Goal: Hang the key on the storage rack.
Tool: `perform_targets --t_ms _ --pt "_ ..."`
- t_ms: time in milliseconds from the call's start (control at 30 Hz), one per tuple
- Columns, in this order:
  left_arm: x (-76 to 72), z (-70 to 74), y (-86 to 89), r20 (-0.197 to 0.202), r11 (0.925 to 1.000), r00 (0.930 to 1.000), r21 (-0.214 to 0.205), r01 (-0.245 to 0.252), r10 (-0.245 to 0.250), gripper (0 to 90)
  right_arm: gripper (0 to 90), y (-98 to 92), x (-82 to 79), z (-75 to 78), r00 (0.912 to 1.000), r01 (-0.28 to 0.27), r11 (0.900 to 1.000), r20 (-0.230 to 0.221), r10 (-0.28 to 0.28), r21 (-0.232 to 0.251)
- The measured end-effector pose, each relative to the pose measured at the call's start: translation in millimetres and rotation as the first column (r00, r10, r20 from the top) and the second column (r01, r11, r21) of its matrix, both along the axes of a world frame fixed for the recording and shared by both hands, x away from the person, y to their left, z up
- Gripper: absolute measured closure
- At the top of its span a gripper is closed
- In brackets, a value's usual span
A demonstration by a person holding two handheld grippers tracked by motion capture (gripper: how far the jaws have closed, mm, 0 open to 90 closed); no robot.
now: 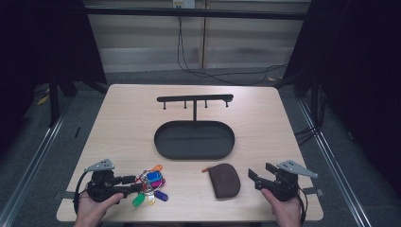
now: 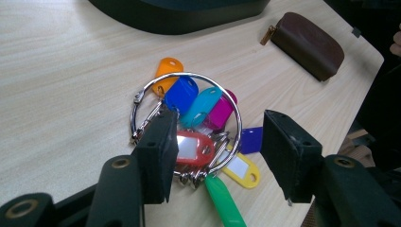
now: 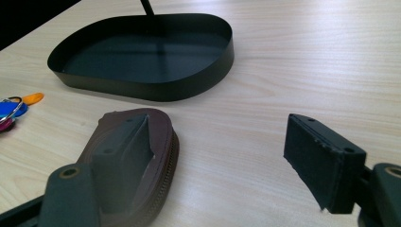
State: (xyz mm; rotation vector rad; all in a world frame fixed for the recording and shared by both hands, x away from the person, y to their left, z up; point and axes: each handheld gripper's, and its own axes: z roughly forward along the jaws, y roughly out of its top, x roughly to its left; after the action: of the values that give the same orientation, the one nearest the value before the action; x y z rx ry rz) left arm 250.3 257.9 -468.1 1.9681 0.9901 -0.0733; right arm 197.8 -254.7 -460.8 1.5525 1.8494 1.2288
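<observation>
**Operator:** Starting at the left. I have the left gripper [image 1: 134, 184] low over the table [image 1: 118, 118], jaws pointing right, toward the key bunch [image 1: 151, 184]. In the left gripper view the jaws stand partly open and nothing is clamped. The steel ring [image 2: 187, 124] and its coloured tags lie flat between and just ahead of the pads. One jaw covers the ring's near-left arc; whether it touches the ring there I cannot tell from this angle.

**Supervisor:** Which way does the bunch lie from the jaws?

**Operator:** Straight ahead, slightly toward the jaw I just described. The green tag [image 2: 224, 201] trails back toward the gripper; the orange tag [image 2: 169, 67] points away, toward the tray [image 1: 194, 140]. So I judge the bunch's long axis to run roughly along the gripper's line, and closing would catch the ring across its width.

**Supervisor:** Centre and right?

**Operator:** Centre: the oval black tray with its hook stand [image 1: 195, 99], nothing in it. Right of the keys, well apart from them, lies the brown zip pouch [image 1: 225, 180], its long axis running near to far. The right gripper [image 1: 257, 179] sits just beside the pouch, jaws wide apart and gripping nothing; in its own view one jaw stands in front of the pouch [image 3: 161, 132], the other over bare table.

**Supervisor:** Nearer hand for each?

**Operator:** Left for the keys, right for the pouch.
</observation>
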Motion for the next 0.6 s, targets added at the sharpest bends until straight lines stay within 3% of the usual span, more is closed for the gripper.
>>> perform_targets --t_ms 167,233,300,500,533,600 --pt "-2.0 2.4 -0.5 0.014 0.9997 0.9996 0.004 -0.025 0.025 42.9 24.8 0.3 0.5 -0.8 0.9999 -0.008 0.9999 -0.007 0.008 0.006" --pt "-2.3 3.2 -0.5 0.013 0.9999 0.9998 -0.007 -0.016 0.016 44.0 24.7 1.7 1.6 -1.8 0.9997 -0.02 0.9998 -0.015 0.02 0.004" --pt "-2.6 3.8 -0.6 0.024 0.9999 0.9997 0.01 -0.007 0.007 44.0 24.5 1.8 1.9 -1.7 0.9996 -0.022 0.9998 -0.016 0.022 0.004" --pt "-3.0 6.0 -2.4 0.0 0.9996 0.9998 -0.017 0.022 -0.022 44.0 21.7 -0.2 0.4 -1.4 0.9997 -0.007 0.9999 -0.021 0.007 -0.01" --pt "-2.6 7.4 -2.6 -0.014 0.9981 0.9988 -0.04 0.046 -0.046 44.0 21.2 -0.4 0.2 -1.0 0.9999 -0.004 0.9999 -0.016 0.003 -0.014" --pt "-1.7 8.8 -3.7 -0.016 0.9979 0.9983 -0.034 0.055 -0.055 45.3 20.7 -0.4 -0.1 -0.7 0.9999 -0.004 0.9998 -0.016 0.004 -0.019"
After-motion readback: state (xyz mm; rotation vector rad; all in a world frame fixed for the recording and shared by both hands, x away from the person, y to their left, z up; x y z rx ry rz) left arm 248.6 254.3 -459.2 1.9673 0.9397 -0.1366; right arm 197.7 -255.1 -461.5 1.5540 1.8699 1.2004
